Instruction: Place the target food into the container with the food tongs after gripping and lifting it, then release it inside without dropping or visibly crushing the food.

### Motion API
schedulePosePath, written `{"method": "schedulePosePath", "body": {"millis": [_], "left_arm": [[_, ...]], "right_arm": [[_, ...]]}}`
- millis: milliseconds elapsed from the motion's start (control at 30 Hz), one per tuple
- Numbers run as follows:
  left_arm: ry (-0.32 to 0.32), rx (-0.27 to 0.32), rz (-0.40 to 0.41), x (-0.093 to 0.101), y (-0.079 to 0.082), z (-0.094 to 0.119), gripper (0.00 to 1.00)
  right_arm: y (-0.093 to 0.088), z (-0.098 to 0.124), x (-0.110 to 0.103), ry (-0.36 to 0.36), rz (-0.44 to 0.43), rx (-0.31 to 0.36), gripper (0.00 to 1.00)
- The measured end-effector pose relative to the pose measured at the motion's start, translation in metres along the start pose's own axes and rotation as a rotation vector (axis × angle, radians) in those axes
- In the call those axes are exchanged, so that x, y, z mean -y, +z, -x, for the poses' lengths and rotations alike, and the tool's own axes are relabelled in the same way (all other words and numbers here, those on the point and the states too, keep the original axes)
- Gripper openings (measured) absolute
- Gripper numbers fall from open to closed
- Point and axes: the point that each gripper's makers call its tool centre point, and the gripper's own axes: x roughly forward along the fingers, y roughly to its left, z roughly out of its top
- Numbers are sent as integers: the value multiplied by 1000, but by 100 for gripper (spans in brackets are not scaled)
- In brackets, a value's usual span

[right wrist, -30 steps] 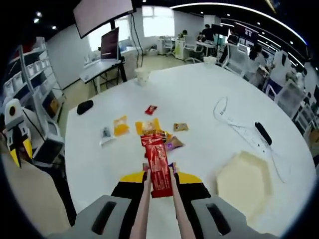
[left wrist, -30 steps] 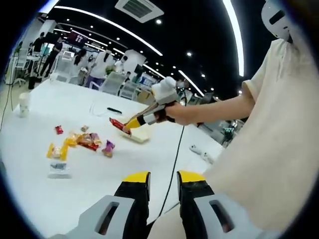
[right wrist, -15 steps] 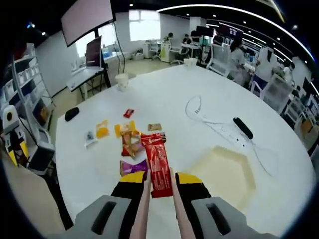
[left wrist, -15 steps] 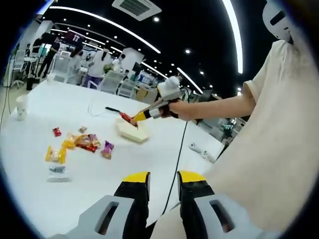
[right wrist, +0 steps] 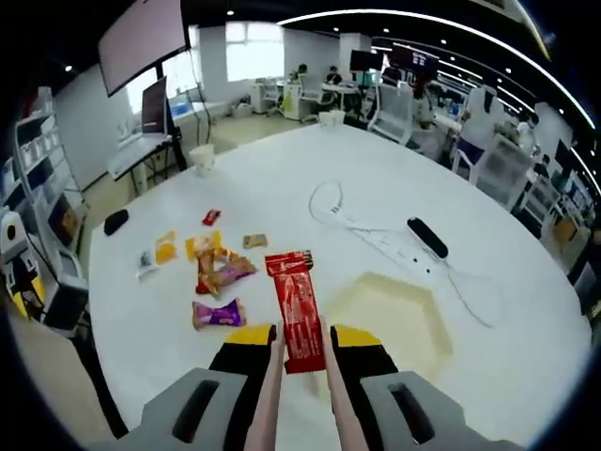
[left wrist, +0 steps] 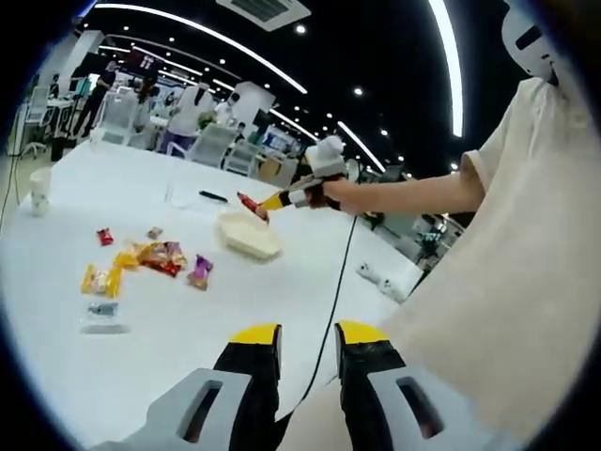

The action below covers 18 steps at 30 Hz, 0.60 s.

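Left gripper view. My left gripper [left wrist: 308, 346] hangs above the near edge of the white worktop [left wrist: 141, 310], its jaws spread with nothing between them. Across the worktop I see my right gripper [left wrist: 299, 195] at the end of an outstretched arm, carrying a red snack bar [left wrist: 252, 206] above the pale tray [left wrist: 247, 235]. From here the bar's long axis slopes down and to the left, its free end over the tray. A loose group of snack packets [left wrist: 150, 263] lies left of the tray, well apart from it; I count about seven, though the farther ones are too small to be sure. One paper cup [left wrist: 38, 191] stands at the far left edge, and one dark remote [left wrist: 213, 196] lies behind the tray.

Right gripper view. My right gripper [right wrist: 299, 336] holds two pale tong arms [right wrist: 266, 395] between its jaws, and the tongs pinch the red snack bar [right wrist: 295, 305] at its lower end. The bar's long axis runs straight away from the camera, its far end tipped slightly left. It hangs above the worktop [right wrist: 282, 178] just left of the six-sided tray [right wrist: 394, 315], not yet inside it. I count seven loose packets [right wrist: 211, 277] to the left, one white cable [right wrist: 376, 235], one dark remote [right wrist: 427, 237] and one paper cup [right wrist: 201, 156].
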Motion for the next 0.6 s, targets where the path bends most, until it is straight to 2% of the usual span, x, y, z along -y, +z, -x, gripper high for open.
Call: {"method": "schedulePosePath", "body": {"millis": [300,600], "left_arm": [[17,7,22,-4,0,1,25],[33,18,51,-7,-2,-3,35]], "right_arm": [[-3,1,24,-27,-47,1,21],[-8,2,37,-38,-57,-7,22]]}}
